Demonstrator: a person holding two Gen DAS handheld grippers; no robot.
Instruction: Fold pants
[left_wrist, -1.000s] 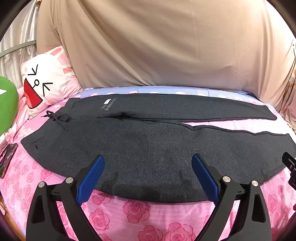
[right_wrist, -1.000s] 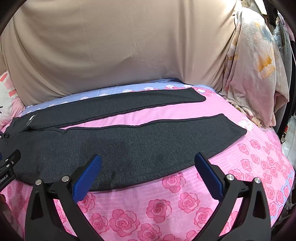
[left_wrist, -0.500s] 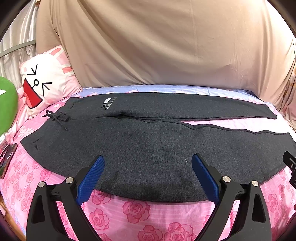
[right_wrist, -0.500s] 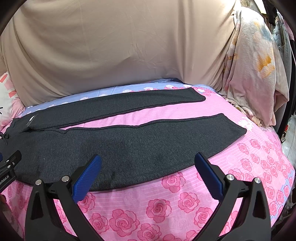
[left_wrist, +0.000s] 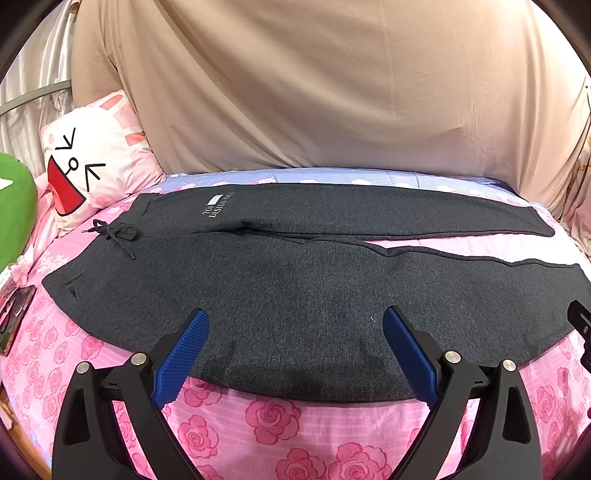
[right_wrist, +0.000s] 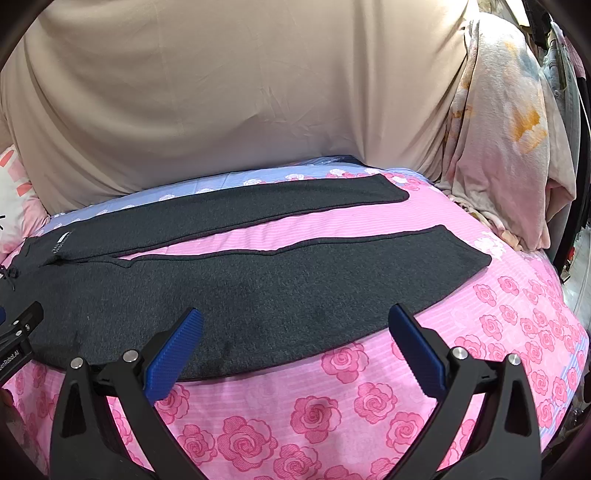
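Barely shifted since a second ago: left gripper (left_wrist: 293, 354) and right gripper (right_wrist: 295, 354), both spread wide, empty, poised over near edge of dark pants (left_wrist: 295, 288). Spread flat across rose-print bedsheet (right_wrist: 332, 406), legs parted.

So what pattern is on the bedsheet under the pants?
Pink roses on a lighter pink bedsheet, clearest in the right wrist view.

We count one pair of dark grey pants (left_wrist: 295, 295) with two legs, ahead of both claws. Two grippers: left gripper (left_wrist: 295, 354), right gripper (right_wrist: 295, 350). One rabbit pillow (left_wrist: 92, 162) far left, one green cushion (left_wrist: 14, 210).
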